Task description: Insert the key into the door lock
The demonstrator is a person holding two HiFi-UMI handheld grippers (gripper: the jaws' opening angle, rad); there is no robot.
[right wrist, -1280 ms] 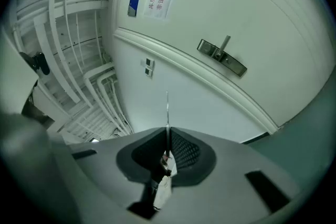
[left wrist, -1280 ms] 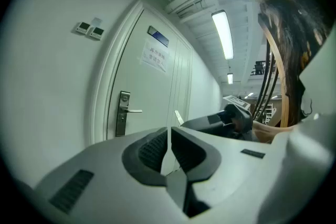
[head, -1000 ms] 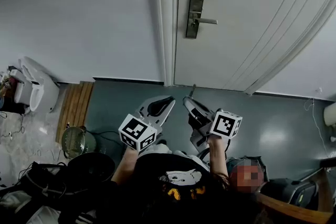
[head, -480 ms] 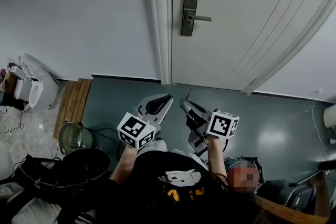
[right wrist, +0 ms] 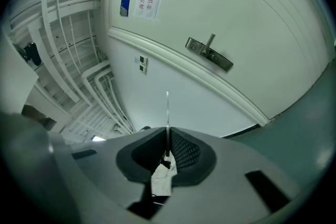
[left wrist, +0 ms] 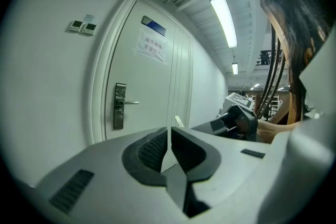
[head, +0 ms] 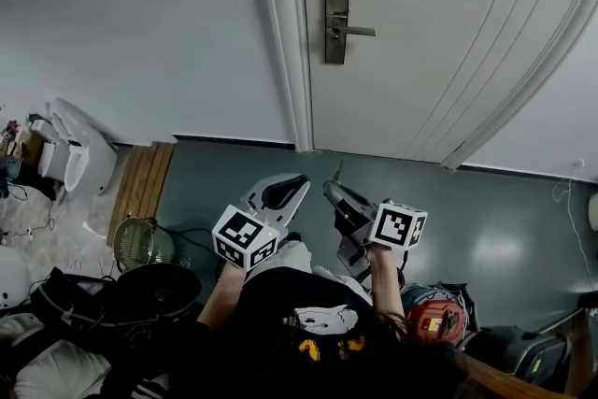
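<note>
The white door (head: 439, 33) is closed; its metal lock plate (head: 335, 23) carries a lever handle (head: 356, 31) pointing right. My right gripper (head: 334, 190) is held low in front of the person, well short of the door, shut on a thin key (head: 337, 171). In the right gripper view the key's blade (right wrist: 167, 113) sticks straight out past the jaws, with the lock plate (right wrist: 209, 54) far off, up and to the right. My left gripper (head: 297, 184) sits beside it, shut with nothing in it (left wrist: 169, 131). The lock plate (left wrist: 120, 106) shows at left in the left gripper view.
The white door frame (head: 280, 42) and a grey wall lie left of the door. On the floor at left are a white appliance (head: 73, 154), a wooden slatted mat (head: 140, 187), a round wire basket (head: 140, 243) and black bags (head: 140, 294). A red object (head: 434, 315) lies lower right.
The head view has shifted a little, so the door and lock sit slightly differently in frame. Both grippers stay low and side by side, with the key still held.
</note>
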